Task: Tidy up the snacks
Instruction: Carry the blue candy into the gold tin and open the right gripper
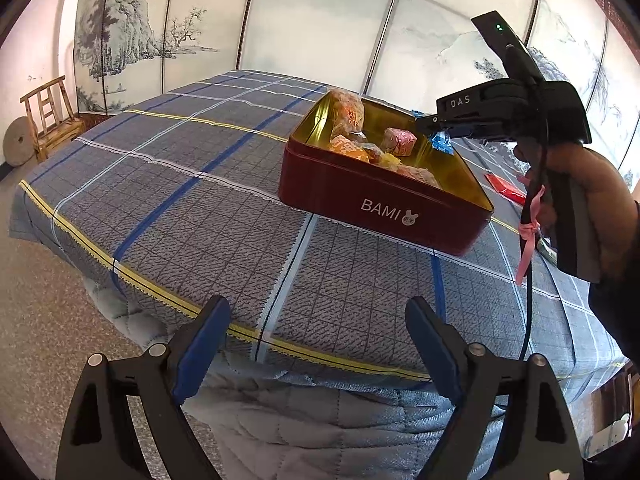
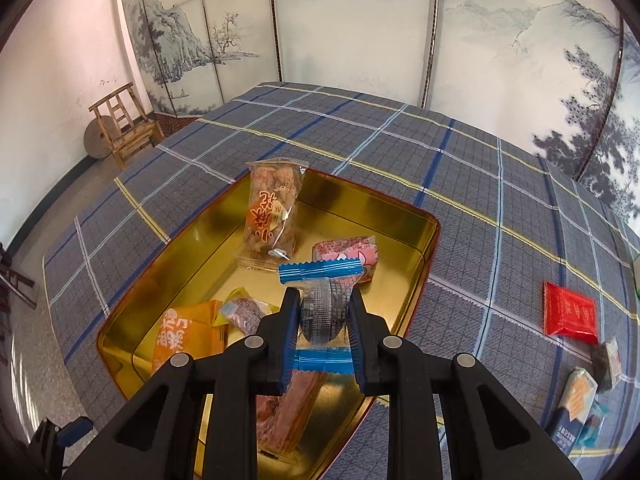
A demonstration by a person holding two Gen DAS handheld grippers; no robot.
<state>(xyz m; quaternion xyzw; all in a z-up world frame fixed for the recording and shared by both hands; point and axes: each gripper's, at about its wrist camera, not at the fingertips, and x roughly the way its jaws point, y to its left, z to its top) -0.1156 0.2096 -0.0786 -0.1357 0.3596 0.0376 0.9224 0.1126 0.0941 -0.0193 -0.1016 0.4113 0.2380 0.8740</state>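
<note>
A dark red tin [image 1: 376, 200] with a gold inside [image 2: 192, 248] sits on the plaid bedspread and holds several wrapped snacks. Over the tin my right gripper [image 2: 324, 312] is shut on a clear snack packet with blue crimped ends [image 2: 320, 272]; the same gripper [image 1: 430, 123] shows in the left wrist view above the tin's far right rim with the blue packet [image 1: 440, 142] hanging from it. My left gripper [image 1: 316, 312] stands open near the bed's front edge with nothing between its fingers.
On the bedspread right of the tin lie a red packet [image 2: 570, 314], a small dark wrapped snack [image 2: 606, 364] and a blue-and-white packet [image 2: 574, 408]. A wooden chair [image 2: 126, 124] and a painted folding screen [image 2: 352, 24] stand beyond the bed.
</note>
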